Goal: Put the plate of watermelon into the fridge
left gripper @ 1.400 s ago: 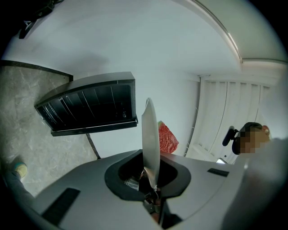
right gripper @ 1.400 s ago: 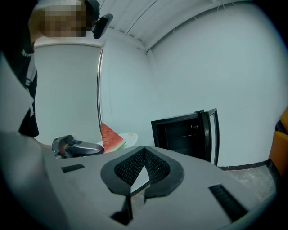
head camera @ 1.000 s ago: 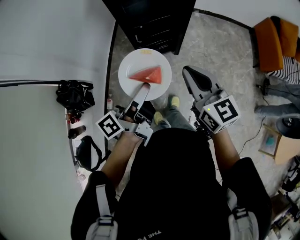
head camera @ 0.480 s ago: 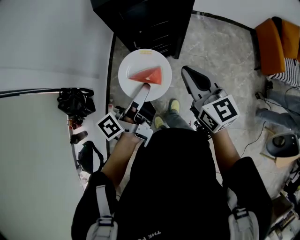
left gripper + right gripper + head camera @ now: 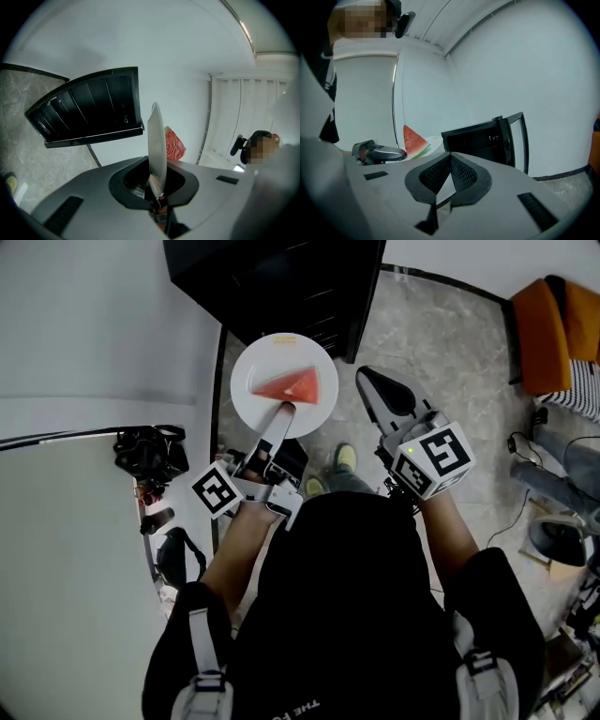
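Note:
A white plate (image 5: 311,409) carrying a red watermelon wedge (image 5: 291,385) is held level by its near rim in my left gripper (image 5: 283,410), which is shut on it. In the left gripper view the plate (image 5: 156,145) stands edge-on between the jaws, the wedge (image 5: 175,144) just behind it. The black fridge (image 5: 281,287) stands directly beyond the plate with its door open (image 5: 89,112). My right gripper (image 5: 371,381) hovers to the right of the plate, shut and empty. Its own view shows the wedge (image 5: 412,139), the plate (image 5: 434,139) and the open fridge (image 5: 483,140).
A black bag (image 5: 148,448) and small bottles (image 5: 155,519) lie by the white wall on the left, with a dark helmet-like thing (image 5: 178,554) below. An orange chair (image 5: 553,329) stands far right. The person's shoes (image 5: 345,457) are on the marbled floor.
The plate and both grippers have moved forward towards the fridge, whose dark front now fills more of the top of the head view. The grip on the plate is unchanged.

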Action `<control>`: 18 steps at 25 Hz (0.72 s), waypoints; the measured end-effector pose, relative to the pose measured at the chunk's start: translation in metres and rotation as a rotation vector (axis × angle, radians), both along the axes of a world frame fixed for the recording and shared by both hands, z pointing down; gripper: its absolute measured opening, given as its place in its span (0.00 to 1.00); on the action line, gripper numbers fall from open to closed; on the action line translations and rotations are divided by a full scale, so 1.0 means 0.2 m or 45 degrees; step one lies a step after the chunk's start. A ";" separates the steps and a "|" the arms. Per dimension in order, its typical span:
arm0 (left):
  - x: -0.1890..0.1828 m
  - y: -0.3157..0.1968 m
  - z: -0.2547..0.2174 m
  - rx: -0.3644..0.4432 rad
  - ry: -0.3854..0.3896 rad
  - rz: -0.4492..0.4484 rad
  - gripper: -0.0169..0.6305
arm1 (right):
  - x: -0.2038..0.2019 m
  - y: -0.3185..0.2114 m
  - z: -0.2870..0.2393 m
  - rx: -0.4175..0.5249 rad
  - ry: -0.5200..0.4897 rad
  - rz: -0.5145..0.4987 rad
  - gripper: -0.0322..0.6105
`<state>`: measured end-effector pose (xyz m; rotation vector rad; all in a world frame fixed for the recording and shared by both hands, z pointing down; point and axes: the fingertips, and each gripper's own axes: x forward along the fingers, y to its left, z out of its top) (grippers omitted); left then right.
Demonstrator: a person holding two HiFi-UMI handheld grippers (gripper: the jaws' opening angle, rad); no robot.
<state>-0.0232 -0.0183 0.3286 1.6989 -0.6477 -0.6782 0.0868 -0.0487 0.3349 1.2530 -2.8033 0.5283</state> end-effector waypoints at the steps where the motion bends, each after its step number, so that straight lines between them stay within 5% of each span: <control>1: 0.00 0.00 0.00 -0.001 0.001 -0.002 0.08 | 0.00 0.00 0.00 -0.002 -0.002 0.001 0.07; 18: -0.01 0.00 0.01 -0.006 -0.003 -0.045 0.08 | -0.04 -0.02 0.03 -0.013 -0.011 -0.049 0.07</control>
